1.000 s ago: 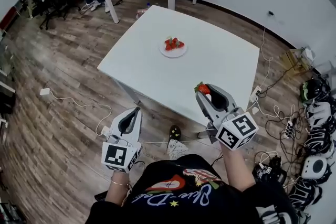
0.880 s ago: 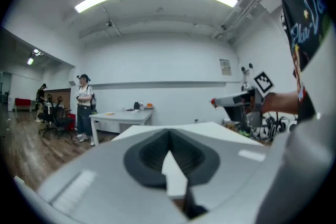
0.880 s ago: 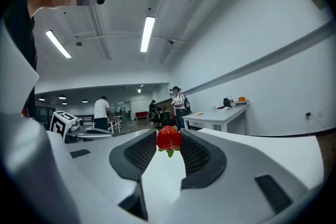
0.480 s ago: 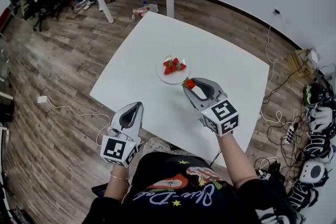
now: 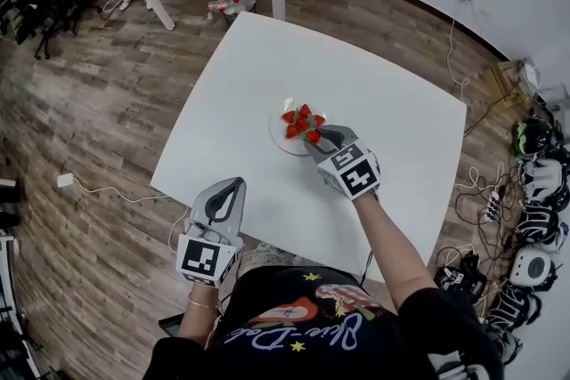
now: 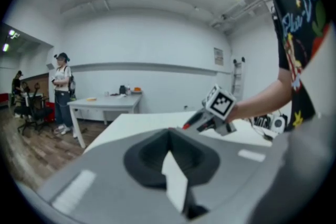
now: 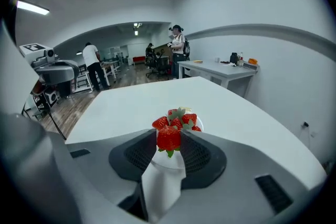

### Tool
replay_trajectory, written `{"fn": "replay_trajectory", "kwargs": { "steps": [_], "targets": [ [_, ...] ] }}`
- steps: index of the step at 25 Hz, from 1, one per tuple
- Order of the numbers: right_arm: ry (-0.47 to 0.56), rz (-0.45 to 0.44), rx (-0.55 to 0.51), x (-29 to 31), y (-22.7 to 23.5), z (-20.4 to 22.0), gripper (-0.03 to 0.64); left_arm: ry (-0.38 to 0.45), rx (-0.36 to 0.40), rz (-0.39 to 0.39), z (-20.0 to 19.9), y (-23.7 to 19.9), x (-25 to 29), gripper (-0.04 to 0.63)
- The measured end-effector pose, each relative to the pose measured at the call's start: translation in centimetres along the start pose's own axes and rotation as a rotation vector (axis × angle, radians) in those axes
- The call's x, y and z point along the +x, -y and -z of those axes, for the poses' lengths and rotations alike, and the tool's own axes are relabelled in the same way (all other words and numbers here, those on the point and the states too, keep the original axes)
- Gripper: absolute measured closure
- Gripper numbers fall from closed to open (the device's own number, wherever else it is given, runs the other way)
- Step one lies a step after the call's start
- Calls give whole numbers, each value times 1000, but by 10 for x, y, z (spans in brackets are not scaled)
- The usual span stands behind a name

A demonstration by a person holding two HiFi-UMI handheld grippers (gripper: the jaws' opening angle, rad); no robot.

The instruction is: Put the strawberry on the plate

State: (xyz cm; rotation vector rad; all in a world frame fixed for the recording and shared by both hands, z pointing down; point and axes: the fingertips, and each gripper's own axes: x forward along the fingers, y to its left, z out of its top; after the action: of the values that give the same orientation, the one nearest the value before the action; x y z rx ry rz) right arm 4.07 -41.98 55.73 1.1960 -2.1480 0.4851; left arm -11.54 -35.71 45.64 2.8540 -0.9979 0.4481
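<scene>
Pinching a red strawberry (image 7: 169, 137) between the jaws of the right gripper (image 5: 315, 138), closed tight on the fruit. Holding it just over the near rim of the white plate (image 5: 277, 134), already carrying several other strawberries (image 5: 298, 117), at the middle of the white table (image 5: 240, 76). Holding the left gripper (image 5: 230, 184) at the table's near edge, jaws pressed together on nothing.

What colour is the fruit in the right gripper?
Red; the strawberry shows best in the right gripper view.
</scene>
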Motion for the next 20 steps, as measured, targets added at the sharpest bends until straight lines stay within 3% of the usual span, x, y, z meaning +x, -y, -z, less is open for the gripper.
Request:
{"fn": "replay_trajectory", "kwargs": {
  "steps": [4, 9, 15, 20],
  "targets": [
    [-88, 13, -17, 17, 3, 13, 469, -11, -7, 16, 7, -12, 1, 600],
    [-118, 36, 11, 30, 5, 21, 469, -10, -41, 21, 14, -27, 3, 600],
    [-82, 41, 16, 30, 3, 17, 468, -11, -38, 27, 12, -28, 0, 600],
    [53, 69, 88, 9, 4, 2, 466, -5, -47, 46, 9, -21, -3, 600]
  ]
}}
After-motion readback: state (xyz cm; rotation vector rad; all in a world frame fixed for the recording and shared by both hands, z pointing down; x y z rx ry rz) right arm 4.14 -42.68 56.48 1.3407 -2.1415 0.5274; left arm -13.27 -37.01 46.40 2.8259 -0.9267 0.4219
